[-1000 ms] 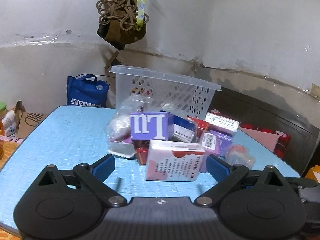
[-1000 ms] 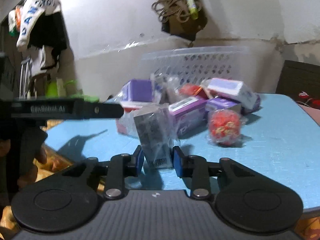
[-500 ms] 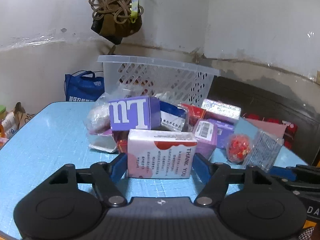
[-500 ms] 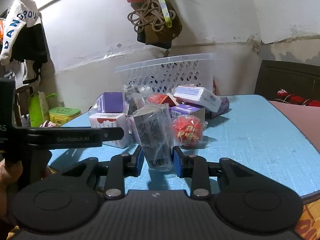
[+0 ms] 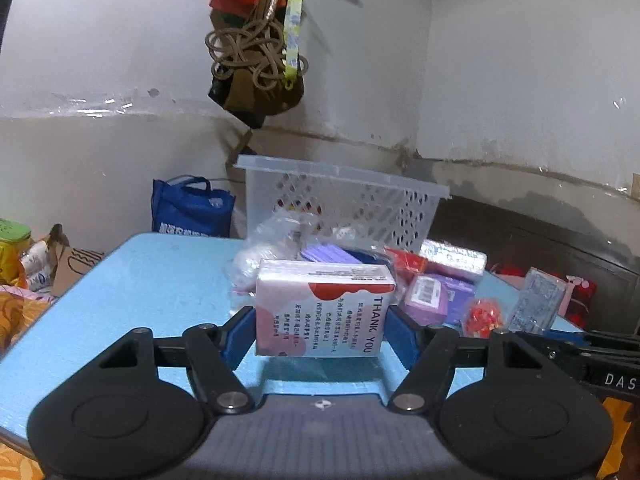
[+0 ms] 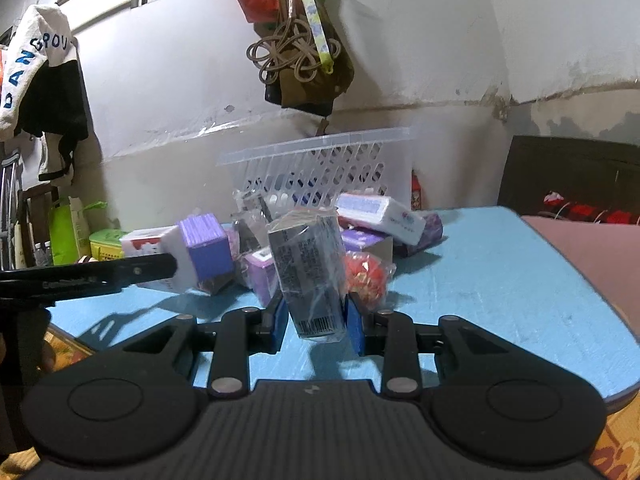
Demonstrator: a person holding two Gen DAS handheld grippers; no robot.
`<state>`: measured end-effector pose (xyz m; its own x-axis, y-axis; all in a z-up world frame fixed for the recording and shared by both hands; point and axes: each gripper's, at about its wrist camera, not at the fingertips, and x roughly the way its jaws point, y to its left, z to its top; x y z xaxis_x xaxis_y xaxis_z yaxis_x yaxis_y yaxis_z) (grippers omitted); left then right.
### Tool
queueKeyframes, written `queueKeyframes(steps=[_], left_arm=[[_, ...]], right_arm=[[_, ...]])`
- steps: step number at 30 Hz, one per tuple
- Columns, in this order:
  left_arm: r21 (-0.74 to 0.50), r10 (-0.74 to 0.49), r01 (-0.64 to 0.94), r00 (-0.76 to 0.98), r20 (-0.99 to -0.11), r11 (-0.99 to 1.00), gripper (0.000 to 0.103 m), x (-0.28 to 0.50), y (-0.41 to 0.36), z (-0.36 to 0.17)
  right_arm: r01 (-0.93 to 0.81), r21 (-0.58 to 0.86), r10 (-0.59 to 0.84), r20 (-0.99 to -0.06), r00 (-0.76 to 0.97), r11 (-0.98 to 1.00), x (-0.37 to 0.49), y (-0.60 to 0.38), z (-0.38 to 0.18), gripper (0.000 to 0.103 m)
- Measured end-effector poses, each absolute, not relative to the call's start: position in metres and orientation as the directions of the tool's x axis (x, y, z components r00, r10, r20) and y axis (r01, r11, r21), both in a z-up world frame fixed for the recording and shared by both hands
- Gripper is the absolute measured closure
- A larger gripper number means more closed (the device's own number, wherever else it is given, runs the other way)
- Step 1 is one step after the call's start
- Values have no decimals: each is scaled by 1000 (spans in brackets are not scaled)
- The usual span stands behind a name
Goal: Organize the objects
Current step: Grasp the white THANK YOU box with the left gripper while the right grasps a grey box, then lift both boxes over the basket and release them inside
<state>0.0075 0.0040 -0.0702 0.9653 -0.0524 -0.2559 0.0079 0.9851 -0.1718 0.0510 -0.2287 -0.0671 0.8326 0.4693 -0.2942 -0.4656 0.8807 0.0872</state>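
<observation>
My left gripper (image 5: 320, 334) clamps the pink-and-white box (image 5: 322, 308) above the blue table (image 5: 152, 280); my right gripper (image 6: 316, 322) pinches the grey wrapped packet (image 6: 310, 276). Behind the heap stands a white basket (image 5: 344, 204) against a scuffed white wall (image 5: 100, 40).

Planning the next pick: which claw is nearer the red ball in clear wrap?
Right. The right claw, shut on the grey wrapped pack, sits just beside the red ball; the left claw, shut on the pink box, is farther off.
</observation>
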Motion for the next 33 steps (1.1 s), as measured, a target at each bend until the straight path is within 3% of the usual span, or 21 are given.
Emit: queueKeyframes(steps=[20, 26, 31, 33], left_arm=[[-204, -15, -17, 988, -157, 979, 30, 20, 44, -12], [-191, -65, 44, 992, -107, 981, 30, 89, 54, 54], [-203, -92, 54, 979, -183, 978, 30, 193, 49, 90], [-208, -95, 51, 974, -206, 977, 25, 218, 45, 90]], right_arm=[[-446, 78, 453, -178, 874, 892, 82, -232, -15, 69], [-478, 41, 479, -131, 868, 878, 150, -206, 44, 69], [-475, -6, 467, -169, 868, 880, 236, -168, 61, 69], [-480, -12, 469, -195, 861, 877, 254, -159, 58, 66]])
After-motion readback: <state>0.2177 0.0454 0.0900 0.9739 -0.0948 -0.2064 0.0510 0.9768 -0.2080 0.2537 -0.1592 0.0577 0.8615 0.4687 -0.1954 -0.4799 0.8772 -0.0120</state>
